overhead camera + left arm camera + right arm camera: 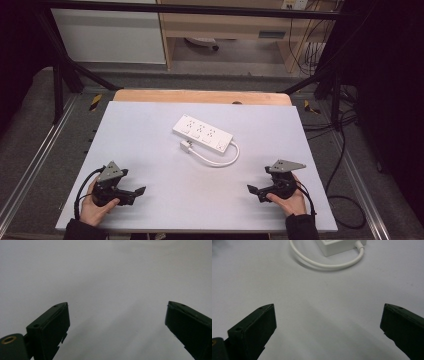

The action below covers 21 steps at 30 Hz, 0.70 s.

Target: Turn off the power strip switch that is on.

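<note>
Lying a little above the middle of the frame in the high view, a white power strip (pixel 202 133) on the pale bench (pixel 150 150), set at a slant, with its short cord (pixel 220 160) curling down and round to a plug (pixel 186 145) just beside the strip's near long edge. Seen again at the top of the right gripper view, one end of the strip (pixel 339 246) and the loop of cord (pixel 324 265).

Probably light and rigid in the body, hard smooth plastic, so likely to slide on the bench if nudged and to slip from a shallow pinch. Best taken across the narrow width, near the middle, or by an end. Cord soft and springy, poor for lifting the whole thing; plug small and stiff, better suited to a fine pinch.

Held low at the lower left of the frame, the left tongs (pixel 141 190), jaws wide apart and empty, pointing toward the centre. Held low at the lower right, the right tongs (pixel 252 190), likewise spread wide with nothing between, pointing inward. Both well apart from the strip, hands wrapped round the handles, forearms entering from the bottom edge.
</note>
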Tool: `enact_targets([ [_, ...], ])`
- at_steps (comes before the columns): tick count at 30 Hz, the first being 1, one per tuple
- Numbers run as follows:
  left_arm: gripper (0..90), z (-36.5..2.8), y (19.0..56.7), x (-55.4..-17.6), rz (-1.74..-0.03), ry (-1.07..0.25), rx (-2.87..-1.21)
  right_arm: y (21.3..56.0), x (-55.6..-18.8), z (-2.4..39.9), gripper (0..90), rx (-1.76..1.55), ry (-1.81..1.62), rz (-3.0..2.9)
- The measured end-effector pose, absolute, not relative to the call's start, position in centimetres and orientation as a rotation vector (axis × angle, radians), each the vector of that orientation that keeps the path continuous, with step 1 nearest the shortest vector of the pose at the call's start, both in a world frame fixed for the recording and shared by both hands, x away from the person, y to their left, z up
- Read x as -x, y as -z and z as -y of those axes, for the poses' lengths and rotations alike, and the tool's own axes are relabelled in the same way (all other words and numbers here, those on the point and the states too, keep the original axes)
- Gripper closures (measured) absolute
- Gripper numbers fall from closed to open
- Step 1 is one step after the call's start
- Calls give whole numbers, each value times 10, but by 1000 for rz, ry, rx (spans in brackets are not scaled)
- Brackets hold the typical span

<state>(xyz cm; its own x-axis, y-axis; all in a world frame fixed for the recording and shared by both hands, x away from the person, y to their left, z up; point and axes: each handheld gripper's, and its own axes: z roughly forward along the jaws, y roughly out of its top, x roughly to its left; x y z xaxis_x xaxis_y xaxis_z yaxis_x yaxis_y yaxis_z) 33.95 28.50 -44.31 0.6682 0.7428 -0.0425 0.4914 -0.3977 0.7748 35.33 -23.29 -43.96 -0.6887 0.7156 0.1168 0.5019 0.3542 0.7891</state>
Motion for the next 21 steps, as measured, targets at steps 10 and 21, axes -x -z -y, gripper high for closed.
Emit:
enact_targets([
  [10,57,-285,443,-340,-952,-397,-2077,435,-356,221,11,-1060,-1231,-2372],
  [21,57,-285,443,-339,-951,-398,-2076,431,-358,211,17,-1044,-1216,-2366],
])
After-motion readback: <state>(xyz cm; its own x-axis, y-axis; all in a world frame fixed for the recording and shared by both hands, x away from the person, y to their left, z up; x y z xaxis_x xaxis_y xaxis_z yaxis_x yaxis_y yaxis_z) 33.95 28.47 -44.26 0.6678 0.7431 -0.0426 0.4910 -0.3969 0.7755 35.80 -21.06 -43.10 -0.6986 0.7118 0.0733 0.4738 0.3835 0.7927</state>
